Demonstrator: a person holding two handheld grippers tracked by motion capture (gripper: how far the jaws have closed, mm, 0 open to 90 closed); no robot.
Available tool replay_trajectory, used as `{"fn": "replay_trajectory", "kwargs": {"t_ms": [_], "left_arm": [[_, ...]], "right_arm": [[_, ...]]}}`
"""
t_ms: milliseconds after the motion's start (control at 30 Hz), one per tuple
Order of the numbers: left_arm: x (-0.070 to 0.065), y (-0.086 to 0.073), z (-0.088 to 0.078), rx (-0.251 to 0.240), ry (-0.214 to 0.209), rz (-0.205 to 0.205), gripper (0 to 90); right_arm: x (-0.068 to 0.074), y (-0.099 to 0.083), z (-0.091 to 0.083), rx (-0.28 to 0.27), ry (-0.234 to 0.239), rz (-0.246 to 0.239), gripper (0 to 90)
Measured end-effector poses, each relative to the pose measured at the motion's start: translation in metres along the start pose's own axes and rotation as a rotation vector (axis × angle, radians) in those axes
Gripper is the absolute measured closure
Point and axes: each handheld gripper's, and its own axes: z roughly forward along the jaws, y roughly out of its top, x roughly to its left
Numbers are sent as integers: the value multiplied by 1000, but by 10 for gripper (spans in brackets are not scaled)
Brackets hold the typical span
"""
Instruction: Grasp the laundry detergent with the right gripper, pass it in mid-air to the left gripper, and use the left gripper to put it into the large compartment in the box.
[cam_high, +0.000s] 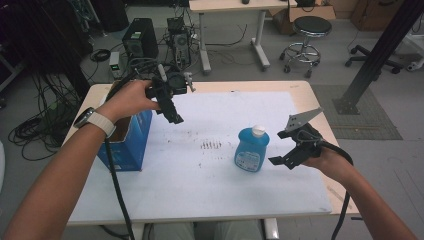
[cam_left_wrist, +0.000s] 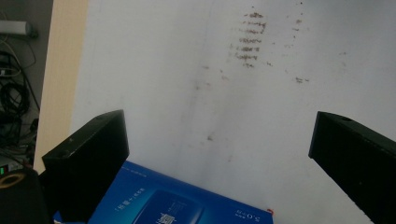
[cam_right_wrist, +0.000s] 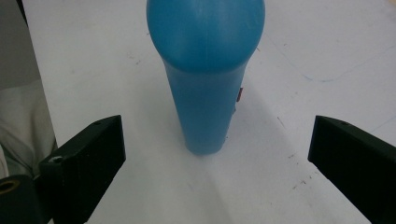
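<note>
A blue bottle (cam_high: 251, 149) with a white cap stands upright on the white table sheet (cam_high: 220, 185), right of centre. My right gripper (cam_high: 286, 147) is open just to its right, apart from it. In the right gripper view the bottle (cam_right_wrist: 205, 79) stands ahead of the wide jaws, not between them. My left gripper (cam_high: 172, 112) is held above the sheet at the back left, open and empty, just right of the open blue box (cam_high: 127, 140). The left gripper view shows the box's blue printed side (cam_left_wrist: 163, 205) below and between the jaws.
The sheet bears a patch of dark smudges (cam_high: 211, 145) in the middle. Wooden table edges (cam_high: 310, 97) frame the sheet. On the floor behind are computer towers (cam_high: 141, 37), cables, a desk and a stool (cam_high: 311, 30). A black post (cam_high: 377, 55) stands at the right.
</note>
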Motion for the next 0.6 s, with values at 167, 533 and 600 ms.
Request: {"fn": "replay_trajectory", "kwargs": {"t_ms": [167, 533, 600], "left_arm": [[0, 0, -1, 2, 1, 1, 54], [0, -2, -1, 1, 2, 0, 53], [0, -2, -1, 1, 3, -1, 53]], "right_arm": [[0, -3, 1, -19, -3, 2, 38], [3, -12, 6, -85, -11, 11, 39], [4, -13, 7, -91, -13, 6, 39]]}}
